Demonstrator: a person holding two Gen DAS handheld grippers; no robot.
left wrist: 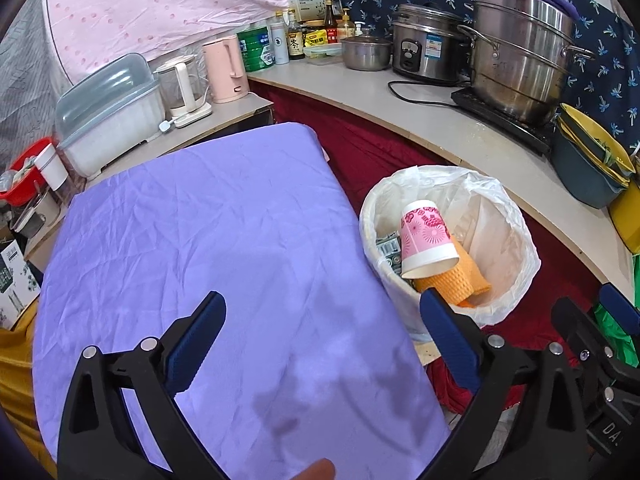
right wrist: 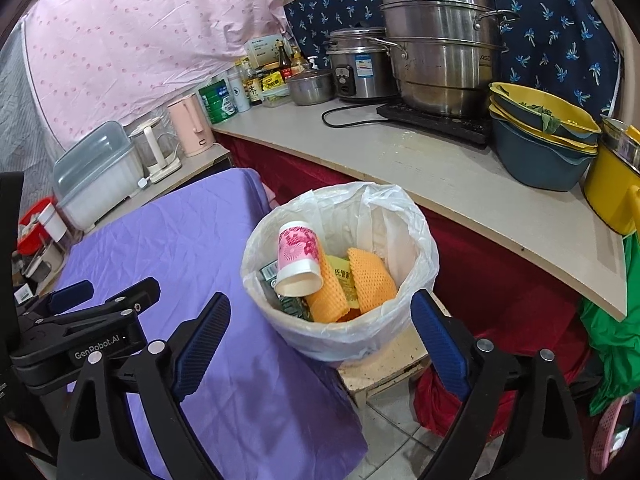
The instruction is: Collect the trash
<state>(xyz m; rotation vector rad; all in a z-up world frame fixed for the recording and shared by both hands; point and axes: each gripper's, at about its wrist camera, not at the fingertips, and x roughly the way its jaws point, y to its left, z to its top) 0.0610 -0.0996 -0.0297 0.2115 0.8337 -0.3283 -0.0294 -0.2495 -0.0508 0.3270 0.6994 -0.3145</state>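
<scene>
A bin lined with a white plastic bag (left wrist: 516,220) (right wrist: 422,236) stands to the right of a table under a purple cloth (left wrist: 200,240) (right wrist: 180,236). Inside it lie a pink flowered paper cup (left wrist: 426,236) (right wrist: 298,250) on its side, orange foam netting (left wrist: 460,280) (right wrist: 374,276) and printed wrappers (right wrist: 340,270). My left gripper (left wrist: 322,300) hovers open over the cloth's right part with nothing between its fingers. Just in front of the bin, my right gripper (right wrist: 320,300) is also open and holds nothing. No loose trash shows on the cloth.
The bin rests on a low wooden stool (right wrist: 384,366). Behind it runs a counter (right wrist: 400,160) with steel pots (right wrist: 440,48), a rice cooker, stacked basins (right wrist: 540,148) and bottles. Two kettles (left wrist: 224,68) and a lidded dish box (left wrist: 108,108) stand beyond the table. Red cloth hangs under the counter.
</scene>
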